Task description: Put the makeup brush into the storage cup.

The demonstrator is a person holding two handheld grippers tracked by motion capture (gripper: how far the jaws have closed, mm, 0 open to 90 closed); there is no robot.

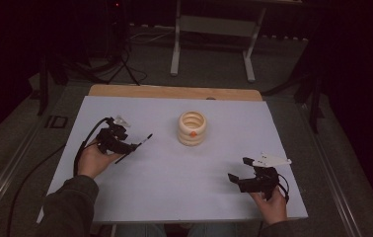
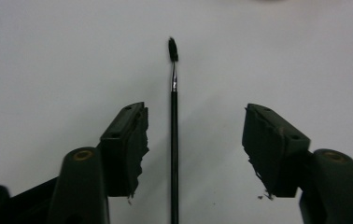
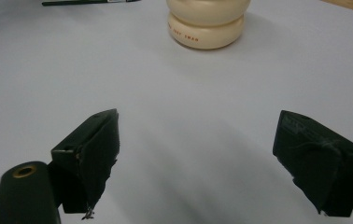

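Cream ribbed holder (image 3: 208,23) | orange lettering, unreadable | black brush (image 2: 173,140) unmarked

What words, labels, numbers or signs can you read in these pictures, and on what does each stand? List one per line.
Orange lettering on the lowest ring of the cream ribbed holder: too blurred to read.
Orange mark on the holder's side in the high view: too small to read.
Black brush: no text visible.
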